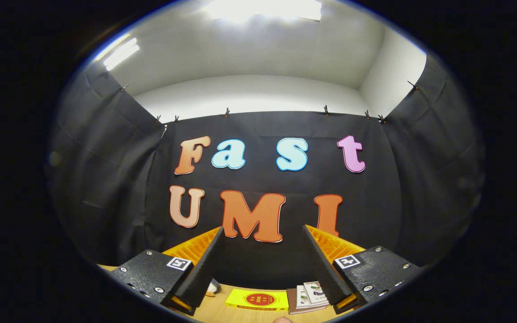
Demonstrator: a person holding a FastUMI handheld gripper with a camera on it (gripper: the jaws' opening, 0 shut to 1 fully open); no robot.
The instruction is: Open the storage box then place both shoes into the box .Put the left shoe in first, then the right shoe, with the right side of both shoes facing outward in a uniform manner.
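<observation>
Both fingers (pixel 204 269) of the gripper (pixel 263 264) are standing wide apart with nothing between them, pointing level at the booth's black cloth wall (pixel 115 179) rather than down at the work. Low between the fingers, a wooden tabletop (pixel 222 309) is showing, with a flat yellow packet (pixel 257 299) lying on it and a small stack of printed booklets (pixel 308 296) just beside it. A pale rounded object (pixel 213 285) is peeking out behind the left finger; it may be a shoe's toe, but I cannot tell. Where the storage box is sitting cannot be made out.

As a judgement, the box lid is likely stiff and light, best caught at its front lip. Shoes are probably soft-sided and light, so pinching the firmer heel collar should be holding better than squeezing the upper.
</observation>
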